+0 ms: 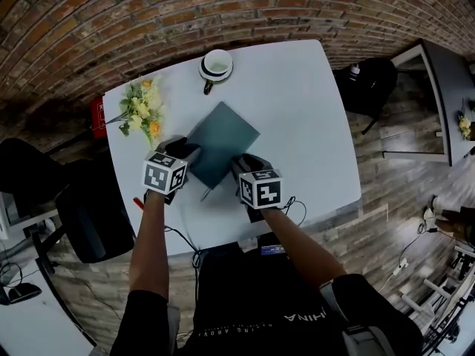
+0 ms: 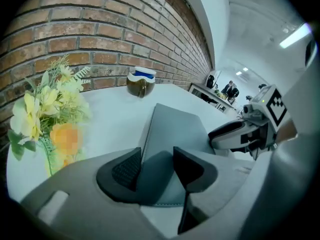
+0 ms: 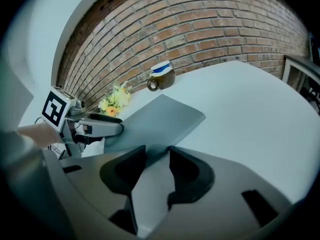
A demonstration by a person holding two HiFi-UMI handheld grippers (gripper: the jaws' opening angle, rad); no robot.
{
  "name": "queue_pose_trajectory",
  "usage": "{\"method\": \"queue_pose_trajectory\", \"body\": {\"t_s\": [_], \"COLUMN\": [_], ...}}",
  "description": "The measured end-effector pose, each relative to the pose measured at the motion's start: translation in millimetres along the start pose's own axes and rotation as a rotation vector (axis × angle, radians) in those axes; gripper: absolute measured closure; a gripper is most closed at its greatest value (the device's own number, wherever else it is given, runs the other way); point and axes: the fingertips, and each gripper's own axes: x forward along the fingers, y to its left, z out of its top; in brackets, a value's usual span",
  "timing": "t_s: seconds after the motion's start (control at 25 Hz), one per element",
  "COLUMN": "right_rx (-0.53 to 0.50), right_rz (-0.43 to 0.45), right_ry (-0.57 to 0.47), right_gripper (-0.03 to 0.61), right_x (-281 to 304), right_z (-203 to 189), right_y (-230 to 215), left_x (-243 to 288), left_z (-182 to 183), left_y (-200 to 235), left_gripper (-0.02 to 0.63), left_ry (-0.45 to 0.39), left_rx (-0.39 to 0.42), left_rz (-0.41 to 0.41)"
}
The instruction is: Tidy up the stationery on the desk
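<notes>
1. A brick wall (image 1: 111, 21) runs behind the white bench (image 1: 312, 110), with wood floor (image 1: 393, 191) around it.
2. Far ahead of my jaws stands a mug (image 1: 215, 67). Flowers (image 1: 141, 110) sit out to the left of my left gripper (image 1: 185, 150).
3. The notebook (image 1: 221, 143) lies flat on the bench just ahead, its near end reaching in between my two grippers.
4. My left jaws stand wide, straddling the notebook's near corner. The pads do not seem to press on it.
5. My right gripper (image 1: 245, 163) also has its jaws wide. The notebook's edge sits at their tips, with bare bench between them.
6. I judge the notebook thin and light, with a smooth cover that may slip. Lifted by one corner it would likely bend or swing.
7. Lying flat, it gives little to pinch, so I would take the near edge at both corners, one per gripper.
8. The bench top looks smooth, so the notebook should slide if nudged. The mug is the breakable thing to keep away from.
</notes>
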Motion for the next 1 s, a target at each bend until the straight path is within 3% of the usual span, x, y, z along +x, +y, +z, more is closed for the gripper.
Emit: {"method": "queue_pose_trajectory", "body": {"t_s": [0.24, 0.52, 1.0], "right_rx": [-0.014, -0.093, -0.267], "right_rz": [0.034, 0.039, 0.059], "right_ry": [0.028, 0.047, 0.061], "right_gripper": [0.443, 0.483, 0.512], "right_x": [-11.8, -28.5, -42.7], "right_z": [-1.5, -3.1, 0.3], "right_y": [-18.9, -36.9, -65.2], "left_x": [-3.9, -6.6, -3.2], "left_z": [-20.3, -40.0, -62.7], "left_y": [-35.0, -76.8, -142.9], "left_gripper": [0.407, 0.411, 0.456], "left_ry": [0.028, 0.028, -0.073], "left_rx": [-0.042, -0.147, -0.341], "left_rz": [0.004, 0.046, 0.085]}}
